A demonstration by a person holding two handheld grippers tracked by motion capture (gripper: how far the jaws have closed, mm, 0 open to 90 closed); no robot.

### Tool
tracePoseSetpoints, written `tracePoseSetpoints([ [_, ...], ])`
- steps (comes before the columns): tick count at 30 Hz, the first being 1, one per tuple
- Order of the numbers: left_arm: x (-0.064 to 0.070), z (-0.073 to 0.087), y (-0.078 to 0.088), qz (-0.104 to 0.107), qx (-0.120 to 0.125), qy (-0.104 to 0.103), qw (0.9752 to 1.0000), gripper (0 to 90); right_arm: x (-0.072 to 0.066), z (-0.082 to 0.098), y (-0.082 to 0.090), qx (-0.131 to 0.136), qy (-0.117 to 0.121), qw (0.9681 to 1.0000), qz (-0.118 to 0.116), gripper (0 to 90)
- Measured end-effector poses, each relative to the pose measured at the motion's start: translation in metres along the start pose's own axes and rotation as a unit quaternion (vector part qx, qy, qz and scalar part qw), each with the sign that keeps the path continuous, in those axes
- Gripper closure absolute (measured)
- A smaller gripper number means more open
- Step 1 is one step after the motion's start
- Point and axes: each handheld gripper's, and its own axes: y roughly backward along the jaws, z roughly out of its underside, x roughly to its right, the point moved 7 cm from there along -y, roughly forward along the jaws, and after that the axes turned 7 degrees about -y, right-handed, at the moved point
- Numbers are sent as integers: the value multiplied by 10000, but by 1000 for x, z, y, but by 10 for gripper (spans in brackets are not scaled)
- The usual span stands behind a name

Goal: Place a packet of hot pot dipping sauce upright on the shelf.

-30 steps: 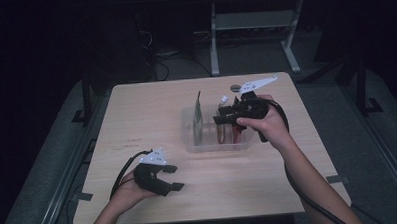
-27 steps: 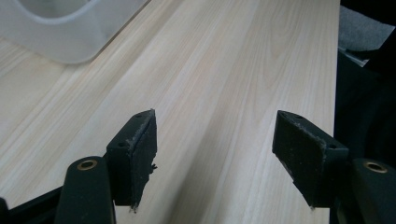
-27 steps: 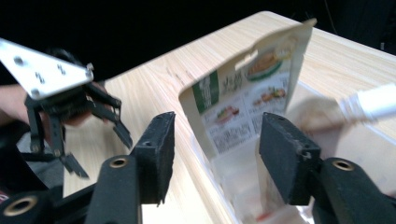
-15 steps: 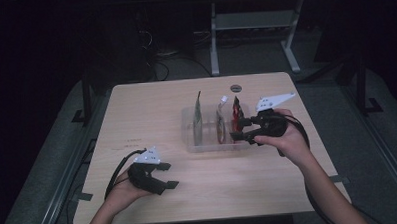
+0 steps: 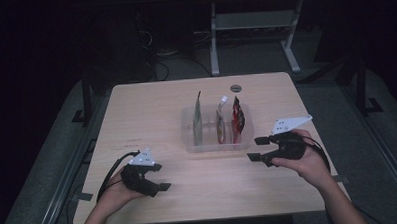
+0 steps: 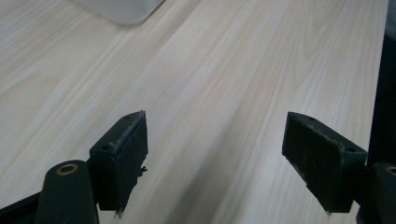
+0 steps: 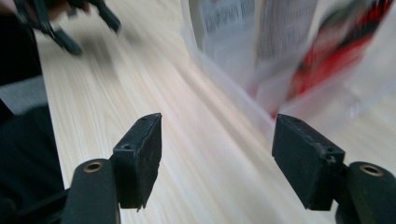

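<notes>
Pale wood table [image 5: 151,118] carrying, right of centre, a clear plastic bin [image 5: 190,137] with three upright pouches: a green one [image 5: 198,119] at left, a white-capped one [image 5: 220,122] in the middle, a red-and-black one [image 5: 237,120] at right. Right gripper [image 5: 254,149], just right of the bin's near corner, jaws wide apart and empty. Left gripper [image 5: 161,177], near the table's near-left edge, jaws likewise spread wide and empty.
</notes>
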Motion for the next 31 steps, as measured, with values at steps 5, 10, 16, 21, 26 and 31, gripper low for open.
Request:
tracePoseSetpoints([
  [5, -1, 12, 5, -80, -64, 39, 9999, 212, 3, 25, 6, -152, -66, 9997, 169, 311],
  [10, 0, 25, 9, -128, -92, 120, 9998, 203, 8, 50, 10, -355, -144, 9986, 357, 292],
  [16, 1, 43, 9, -185, -373, 47, 9991, 201, 18, 83, 10, -723, -323, 9950, 616, 282],
  [21, -1, 43, 5, -129, -389, 44, 9992, 190, 23, 89, 11, -904, -278, 9934, 647, 279],
  [26, -2, 45, 5, -154, -448, -1, 9989, 189, 26, 93, 10, -1011, -229, 9927, 620, 279],
  [31, -4, 44, 5, -184, -405, -17, 9990, 188, 27, 92, 11, -941, -326, 9936, 540, 277],
])
